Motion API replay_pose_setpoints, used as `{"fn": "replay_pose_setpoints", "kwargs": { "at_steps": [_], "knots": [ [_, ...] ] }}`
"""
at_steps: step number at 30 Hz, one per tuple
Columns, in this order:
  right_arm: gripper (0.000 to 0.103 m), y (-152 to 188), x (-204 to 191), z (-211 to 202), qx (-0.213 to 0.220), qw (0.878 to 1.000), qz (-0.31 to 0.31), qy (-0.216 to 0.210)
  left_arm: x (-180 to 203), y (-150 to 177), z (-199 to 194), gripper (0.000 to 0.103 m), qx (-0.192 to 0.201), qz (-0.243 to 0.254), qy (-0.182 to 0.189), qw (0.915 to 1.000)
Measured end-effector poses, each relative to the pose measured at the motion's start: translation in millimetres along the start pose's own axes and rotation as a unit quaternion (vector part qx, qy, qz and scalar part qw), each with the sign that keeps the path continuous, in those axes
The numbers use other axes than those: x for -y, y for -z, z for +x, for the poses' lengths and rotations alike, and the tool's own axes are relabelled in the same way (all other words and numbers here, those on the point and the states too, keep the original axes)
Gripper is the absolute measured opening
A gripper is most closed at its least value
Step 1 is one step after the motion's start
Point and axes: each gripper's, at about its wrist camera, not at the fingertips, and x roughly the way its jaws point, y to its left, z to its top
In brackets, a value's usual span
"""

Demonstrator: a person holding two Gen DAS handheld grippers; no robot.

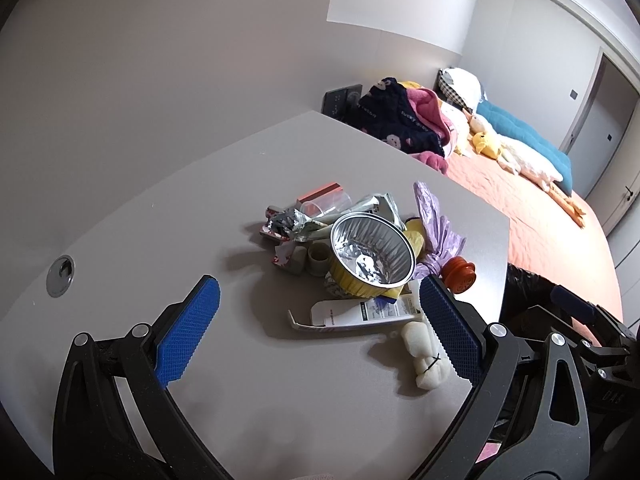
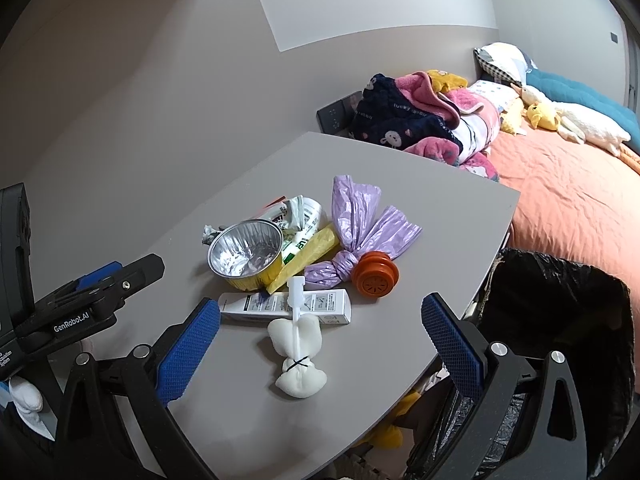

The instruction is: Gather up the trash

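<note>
A pile of trash lies on the grey table: a foil cup, a purple plastic bag, an orange cap, a white box, a white foam piece tied with black wire, crumpled wrappers. My left gripper is open and empty, just short of the pile. My right gripper is open and empty, with the foam piece between its fingers' lines.
A bin lined with a black bag stands off the table's right edge. Behind is a bed with an orange cover, clothes and plush toys. A cable grommet sits in the table at left.
</note>
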Motion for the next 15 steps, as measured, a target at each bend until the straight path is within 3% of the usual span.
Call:
{"fn": "replay_pose_setpoints", "kwargs": {
  "at_steps": [15],
  "knots": [
    [0.1,0.9,3.6,0.6,0.0,1.0,0.002,0.002,3.6,-1.9,4.0,0.096,0.002,0.004,0.0,1.0]
  ]
}}
